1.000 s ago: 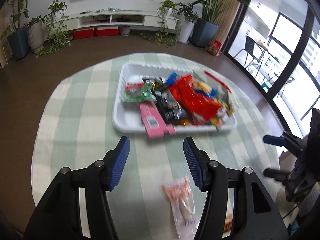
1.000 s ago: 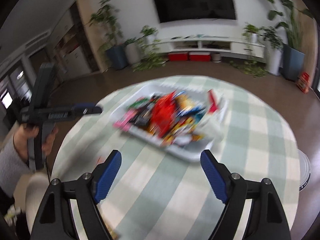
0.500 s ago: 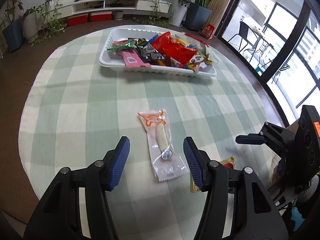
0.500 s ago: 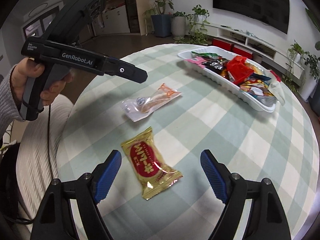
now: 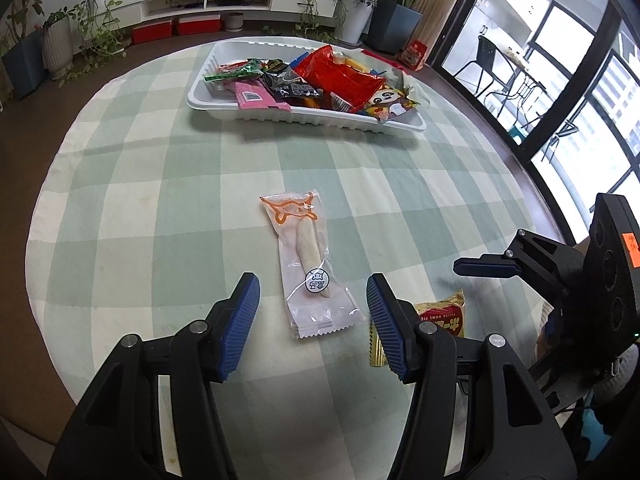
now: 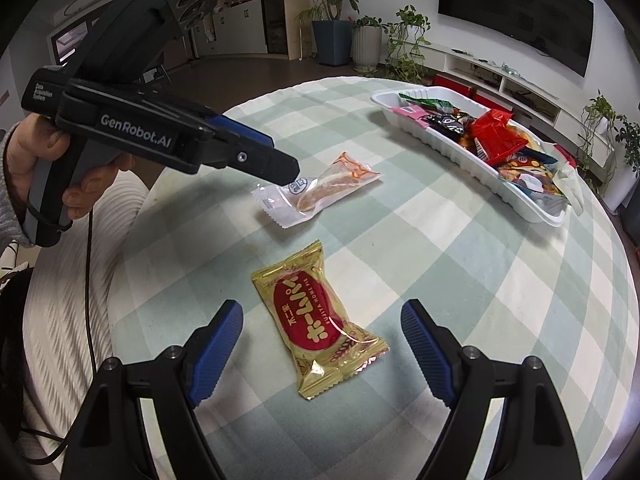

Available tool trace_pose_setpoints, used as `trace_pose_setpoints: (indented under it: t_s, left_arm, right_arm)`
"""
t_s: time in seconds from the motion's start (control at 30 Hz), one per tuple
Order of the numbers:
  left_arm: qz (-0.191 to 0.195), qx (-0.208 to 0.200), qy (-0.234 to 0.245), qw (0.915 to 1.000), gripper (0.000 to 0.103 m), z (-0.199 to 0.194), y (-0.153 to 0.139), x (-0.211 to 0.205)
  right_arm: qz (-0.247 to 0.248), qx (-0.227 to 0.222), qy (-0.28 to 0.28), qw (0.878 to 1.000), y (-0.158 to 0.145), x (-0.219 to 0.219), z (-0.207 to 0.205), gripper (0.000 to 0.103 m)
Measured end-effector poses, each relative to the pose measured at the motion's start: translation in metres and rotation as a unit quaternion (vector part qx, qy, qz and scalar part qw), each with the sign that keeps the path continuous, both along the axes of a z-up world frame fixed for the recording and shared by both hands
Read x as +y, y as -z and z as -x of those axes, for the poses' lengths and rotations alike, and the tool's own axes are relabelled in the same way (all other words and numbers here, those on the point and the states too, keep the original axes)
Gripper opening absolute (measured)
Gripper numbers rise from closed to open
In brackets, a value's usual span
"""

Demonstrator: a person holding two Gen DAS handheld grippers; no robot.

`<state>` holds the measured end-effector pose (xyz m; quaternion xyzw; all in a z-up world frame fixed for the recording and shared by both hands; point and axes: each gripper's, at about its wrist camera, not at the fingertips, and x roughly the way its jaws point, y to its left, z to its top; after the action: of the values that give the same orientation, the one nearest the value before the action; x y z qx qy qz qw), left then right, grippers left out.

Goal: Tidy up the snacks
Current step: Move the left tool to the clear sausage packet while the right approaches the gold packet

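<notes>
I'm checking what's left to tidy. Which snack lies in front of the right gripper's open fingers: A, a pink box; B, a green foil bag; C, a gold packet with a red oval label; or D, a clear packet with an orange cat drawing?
C: the gold packet lies flat on the checked tablecloth, just ahead of the open right gripper.

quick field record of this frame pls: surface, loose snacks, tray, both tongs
surface: round table with green checked cloth
loose snacks: clear packet and gold packet, lying flat, apart from each other
tray: white tray at far side, full of mixed snack packets
left tongs: open, above the clear packet, not touching
right tongs: open, above the gold packet, not touching
held: nothing
</notes>
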<state>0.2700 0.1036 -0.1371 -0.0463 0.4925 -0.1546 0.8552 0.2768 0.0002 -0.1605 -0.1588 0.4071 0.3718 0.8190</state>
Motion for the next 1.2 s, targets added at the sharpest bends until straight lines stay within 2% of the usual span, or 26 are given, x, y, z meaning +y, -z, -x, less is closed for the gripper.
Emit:
trace_pose_setpoints:
  t_s: [0.47,0.7,0.93,1.07,1.2]
  left_arm:
    - [0.001,0.005,-0.001,1.0000,0.054,-0.001,0.006,0.000]
    - [0.001,0.004,0.001,1.0000,0.054,-0.001,0.007,-0.002]
    - [-0.001,0.005,0.004,1.0000,0.054,-0.002,0.007,-0.003]
    - [-0.003,0.009,0.005,0.9999,0.054,-0.005,0.010,-0.008]
    - [-0.007,0.012,0.005,0.9999,0.054,-0.010,0.012,-0.012]
  right_arm:
    - [0.027,0.009,-0.011,1.000,0.013,0.010,-0.008,0.084]
    - [0.025,0.025,0.033,0.999,0.018,-0.001,-0.020,0.084]
    - [0.021,0.018,0.082,0.996,0.015,-0.023,-0.024,0.084]
    - [0.016,0.007,0.063,0.998,0.010,-0.021,-0.019,0.084]
    - [0.039,-0.013,0.031,0.999,0.011,-0.005,-0.018,0.084]
